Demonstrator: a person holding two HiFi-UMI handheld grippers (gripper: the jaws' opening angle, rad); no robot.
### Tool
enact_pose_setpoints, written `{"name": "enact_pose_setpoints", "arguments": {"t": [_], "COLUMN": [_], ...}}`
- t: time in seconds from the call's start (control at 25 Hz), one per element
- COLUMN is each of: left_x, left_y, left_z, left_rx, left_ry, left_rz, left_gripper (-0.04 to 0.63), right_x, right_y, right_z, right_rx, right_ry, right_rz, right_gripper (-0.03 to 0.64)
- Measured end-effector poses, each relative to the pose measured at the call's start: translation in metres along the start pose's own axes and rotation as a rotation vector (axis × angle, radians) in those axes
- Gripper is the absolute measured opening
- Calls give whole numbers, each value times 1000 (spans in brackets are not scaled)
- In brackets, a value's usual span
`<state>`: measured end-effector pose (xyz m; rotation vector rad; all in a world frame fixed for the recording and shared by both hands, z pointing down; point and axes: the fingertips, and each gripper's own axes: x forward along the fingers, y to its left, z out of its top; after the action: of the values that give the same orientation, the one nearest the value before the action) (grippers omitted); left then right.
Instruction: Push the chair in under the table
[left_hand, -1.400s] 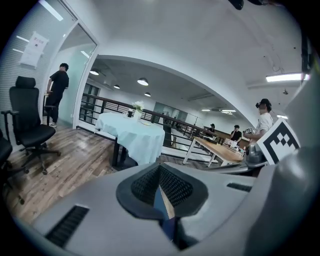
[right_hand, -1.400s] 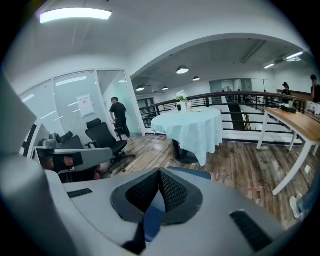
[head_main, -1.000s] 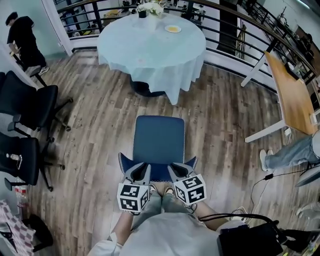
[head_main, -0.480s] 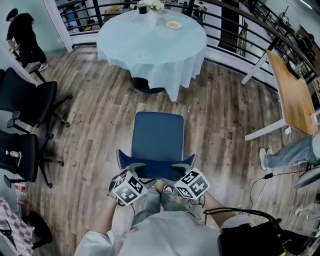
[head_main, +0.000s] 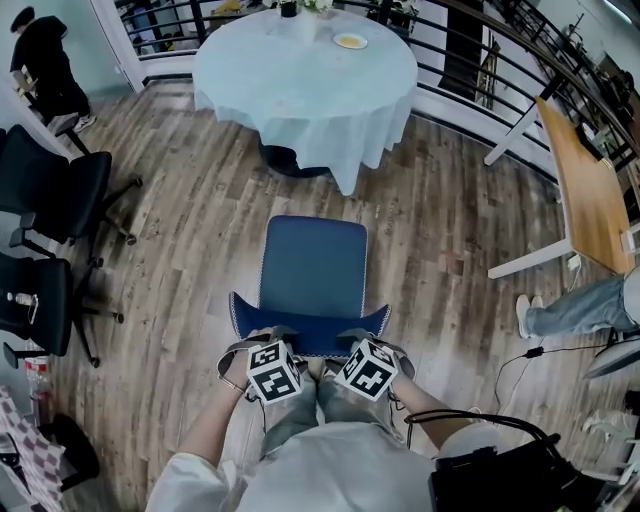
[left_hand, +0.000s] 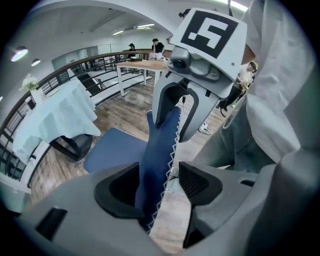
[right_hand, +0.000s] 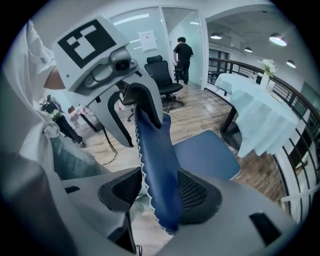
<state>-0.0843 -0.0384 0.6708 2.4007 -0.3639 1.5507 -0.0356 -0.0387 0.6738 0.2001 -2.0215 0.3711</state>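
Jaws of my left gripper (head_main: 262, 338) have just been opening and stand wide astride the top edge of the backrest (head_main: 310, 322) of the blue chair (head_main: 313, 262), unclamped. My right gripper (head_main: 372, 338), jaws likewise just opened, straddles the same edge. The chair stands well short of the round table (head_main: 300, 95).

The dark blue chair (head_main: 313, 265) has white zigzag edge stitching; the tablecloth (head_main: 300, 85) is pale blue.

Matt blue cloth chair (head_main: 315, 265) with white zigzag stitching — smooth pale cloth drapes the far counter (head_main: 300, 85) — wood-plank floor (head_main: 200, 230), dull sheen.
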Motion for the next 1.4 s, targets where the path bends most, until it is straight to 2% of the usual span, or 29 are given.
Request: {"name": "enact_pose_setpoints", "arguments": {"t": [0.08, 0.16, 1.2, 1.4], "left_x": [2, 2, 2, 5], "left_y": [3, 4, 8, 13], "left_z": [-1, -1, -2, 1], "left_rx": [15, 24, 2, 0], "left_ry": [27, 40, 56, 51], "left_rz": [12, 5, -26, -15], "left_gripper": [190, 176, 176, 176], "right_x": [6, 9, 11, 12], "right_y": [-4, -5, -6, -13], "right_z": [-4, -4, 0, -1], "right_rx": [-13, -16, -20, -26], "right_ry": [41, 64, 73, 70], "right_rz": [-6, 11, 93, 77], "right_gripper": [219, 209, 207, 207]}}
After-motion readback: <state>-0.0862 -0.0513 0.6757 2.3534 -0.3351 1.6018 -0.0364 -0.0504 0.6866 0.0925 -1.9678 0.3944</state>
